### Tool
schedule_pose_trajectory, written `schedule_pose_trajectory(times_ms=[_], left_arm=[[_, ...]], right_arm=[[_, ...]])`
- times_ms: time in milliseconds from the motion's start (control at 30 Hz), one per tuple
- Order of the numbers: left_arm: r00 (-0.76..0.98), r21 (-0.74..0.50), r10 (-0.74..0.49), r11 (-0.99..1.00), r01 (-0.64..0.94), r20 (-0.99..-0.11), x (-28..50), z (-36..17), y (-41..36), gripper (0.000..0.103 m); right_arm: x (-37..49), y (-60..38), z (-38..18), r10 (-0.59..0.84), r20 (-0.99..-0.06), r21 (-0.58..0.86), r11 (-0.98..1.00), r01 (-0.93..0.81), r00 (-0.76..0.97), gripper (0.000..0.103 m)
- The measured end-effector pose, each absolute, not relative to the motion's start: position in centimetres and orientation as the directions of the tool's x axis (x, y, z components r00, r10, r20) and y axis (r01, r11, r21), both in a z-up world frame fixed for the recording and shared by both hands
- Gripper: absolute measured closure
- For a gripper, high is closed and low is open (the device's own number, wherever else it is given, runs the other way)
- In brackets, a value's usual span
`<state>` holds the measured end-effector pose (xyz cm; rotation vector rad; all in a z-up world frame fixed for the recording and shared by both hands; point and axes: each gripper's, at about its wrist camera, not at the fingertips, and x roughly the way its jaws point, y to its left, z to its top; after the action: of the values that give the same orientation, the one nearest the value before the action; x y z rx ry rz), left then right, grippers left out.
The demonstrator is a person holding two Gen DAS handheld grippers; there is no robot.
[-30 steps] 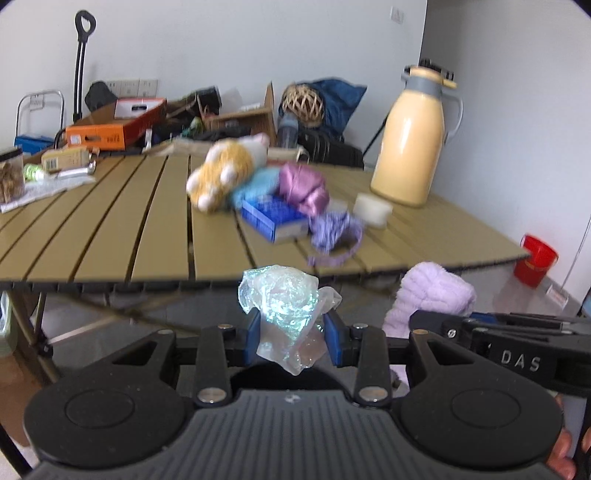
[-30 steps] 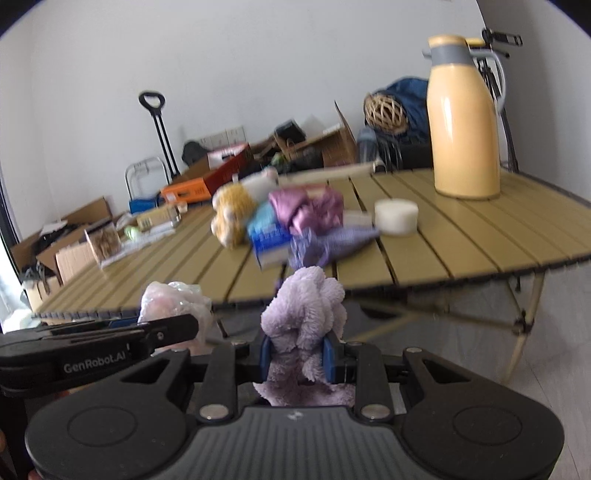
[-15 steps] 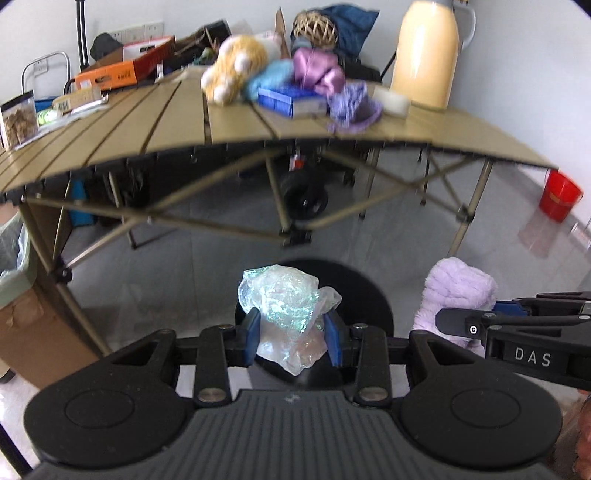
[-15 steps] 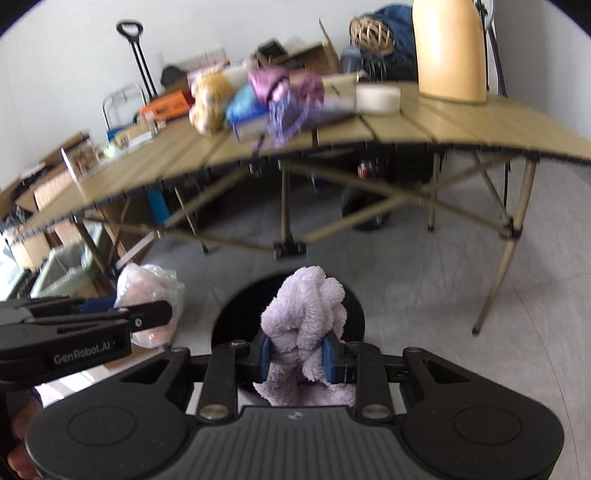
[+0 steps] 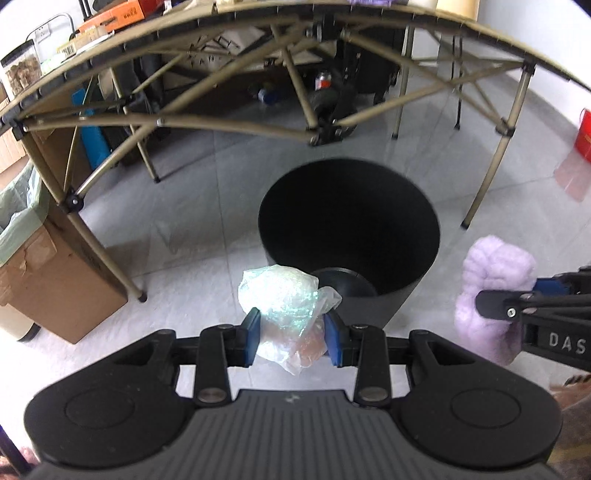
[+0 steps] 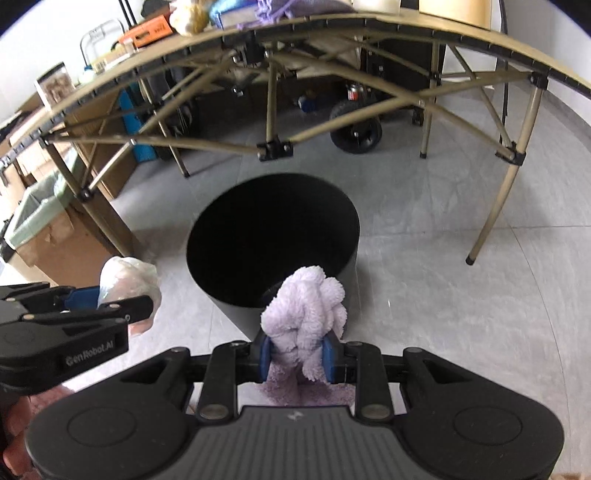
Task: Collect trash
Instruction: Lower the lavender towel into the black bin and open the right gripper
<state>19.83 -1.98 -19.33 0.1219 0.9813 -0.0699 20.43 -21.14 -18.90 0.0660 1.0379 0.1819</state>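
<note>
My left gripper [image 5: 292, 336] is shut on a crumpled clear plastic bag [image 5: 282, 299] and holds it just short of the near rim of a round black bin [image 5: 417, 225] on the floor. My right gripper [image 6: 297, 355] is shut on a fluffy lilac cloth [image 6: 306, 306] at the bin's [image 6: 343, 229] near rim. The cloth [image 5: 495, 280] shows at the right of the left wrist view, and the bag [image 6: 127, 277] at the left of the right wrist view. The bin's inside is dark.
A folding slatted table [image 5: 295, 26] stands behind the bin, its legs [image 5: 491, 162] and cross braces close around it. A cardboard box with a green liner [image 5: 40, 266] stands at the left. A wheeled cart [image 6: 356, 131] sits under the table. A red bucket [image 5: 583, 133] is far right.
Both grippers have dropped from table height and tilted down toward the floor. The black bin now fills the middle of both views, closer than half a second ago. Both still hold their loads.
</note>
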Motion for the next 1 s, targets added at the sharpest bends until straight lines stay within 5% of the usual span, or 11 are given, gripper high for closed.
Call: schedule_pose_trajectory(times_ms=[1000], left_arm=[[0.471,0.101,0.107,0.994,-0.038,-0.876,23.5,-22.1,0.8,0.067]], right_arm=[[25.4,-17.3,-19.6,0.159,-0.868,0.076,0.979,-0.191,0.471,0.077]])
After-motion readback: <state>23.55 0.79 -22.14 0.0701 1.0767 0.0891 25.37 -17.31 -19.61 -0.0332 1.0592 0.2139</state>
